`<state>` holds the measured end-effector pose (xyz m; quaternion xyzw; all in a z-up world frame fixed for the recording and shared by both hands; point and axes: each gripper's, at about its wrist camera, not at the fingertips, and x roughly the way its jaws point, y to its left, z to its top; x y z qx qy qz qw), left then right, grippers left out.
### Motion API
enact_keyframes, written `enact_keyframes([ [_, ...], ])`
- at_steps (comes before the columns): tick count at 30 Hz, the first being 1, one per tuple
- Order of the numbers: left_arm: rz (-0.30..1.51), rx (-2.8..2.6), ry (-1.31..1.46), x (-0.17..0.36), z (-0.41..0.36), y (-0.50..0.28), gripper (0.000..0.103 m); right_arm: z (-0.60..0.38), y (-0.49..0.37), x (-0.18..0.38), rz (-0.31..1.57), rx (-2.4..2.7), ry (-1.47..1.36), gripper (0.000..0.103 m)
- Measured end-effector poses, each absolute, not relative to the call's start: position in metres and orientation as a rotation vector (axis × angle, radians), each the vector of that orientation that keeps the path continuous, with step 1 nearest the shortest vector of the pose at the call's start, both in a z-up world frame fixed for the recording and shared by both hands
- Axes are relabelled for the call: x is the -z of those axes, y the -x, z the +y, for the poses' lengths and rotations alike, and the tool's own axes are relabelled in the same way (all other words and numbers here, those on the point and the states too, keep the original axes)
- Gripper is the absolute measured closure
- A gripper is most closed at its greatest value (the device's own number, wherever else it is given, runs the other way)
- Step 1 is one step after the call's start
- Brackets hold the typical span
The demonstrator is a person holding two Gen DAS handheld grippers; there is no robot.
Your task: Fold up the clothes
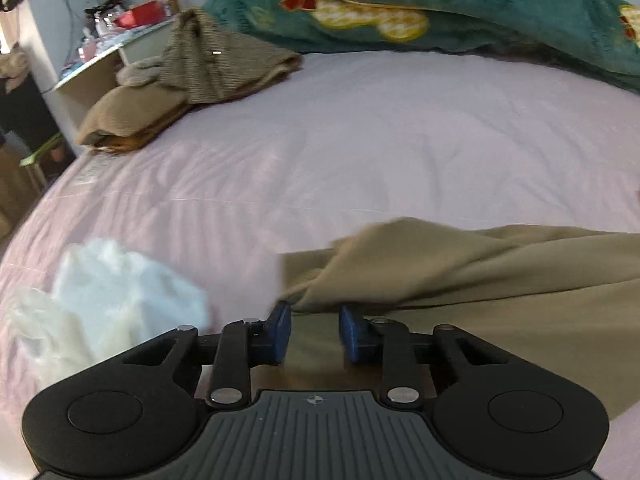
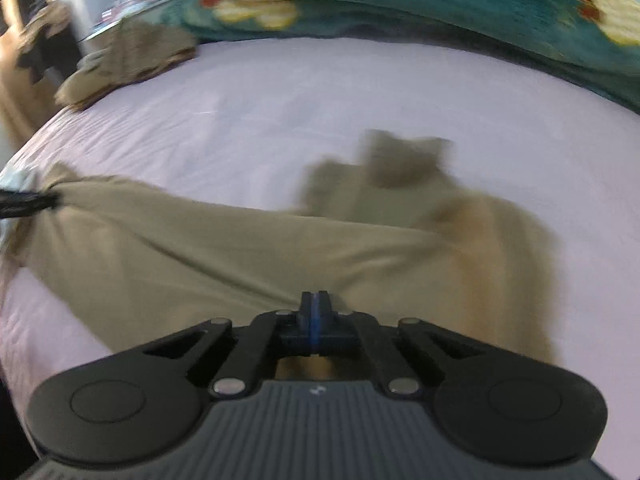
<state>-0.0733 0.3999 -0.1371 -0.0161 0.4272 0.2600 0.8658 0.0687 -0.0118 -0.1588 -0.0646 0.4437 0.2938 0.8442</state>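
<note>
With our right gripper [image 2: 315,300] clamped on the khaki garment [image 2: 224,256] and our left gripper [image 1: 315,330] apart, seemingly empty at nine o'clock, one-sided pulling could bunch it.

No readable text, labels, brands or numbers in either view.

Ahead of me spreads a bed [image 1: 380,128] under a pale lilac sheet, faintly creased; along its far edge lies a plush teal blanket [image 1: 460,4] with red and yellow motifs. To the far left stands a light desk [image 1: 100,68], its top crowded with small things, a red container [image 1: 142,14] among them; behind it rises a pale wall [image 1: 40,4] with a socket and a cord hanging down. Soft, even light falls across the sheet; my right view is blurred.
</note>
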Motion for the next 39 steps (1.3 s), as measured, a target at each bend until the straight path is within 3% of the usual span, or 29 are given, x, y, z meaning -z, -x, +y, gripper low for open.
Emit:
enact_keyframes([
  [5,0.855,-0.529,-0.021,0.118,0.379,0.096,0.076,-0.069,-0.056,0.126,0.879,-0.510,0.050,0.100],
  [8,0.828,-0.515,-0.056,0.107,0.363,0.110,0.057,-0.080,-0.030,0.117,0.854,-0.507,0.041,0.095],
  [10,0.809,-0.505,-0.079,0.099,0.353,0.120,0.033,-0.088,-0.012,0.112,0.839,-0.505,0.037,0.084],
  [12,0.791,-0.495,-0.102,0.091,0.342,0.129,0.027,-0.080,0.006,0.113,0.830,-0.523,0.044,0.054],
  [13,0.790,-0.483,-0.103,0.091,0.337,0.134,0.024,-0.073,0.016,0.114,0.820,-0.542,0.054,0.050],
  [15,0.802,-0.474,-0.077,0.096,0.338,0.138,0.023,-0.055,0.033,0.113,0.798,-0.571,0.088,0.041],
  [18,0.803,-0.477,-0.042,0.101,0.344,0.143,0.023,-0.021,0.045,0.112,0.775,-0.587,0.132,0.036],
  [30,0.813,-0.346,0.126,0.147,0.392,0.149,0.021,0.130,0.046,0.071,0.710,-0.777,0.389,0.029],
  [39,0.768,-0.141,0.149,0.110,0.432,0.137,0.021,0.166,0.097,0.101,0.730,-0.806,0.459,0.028],
])
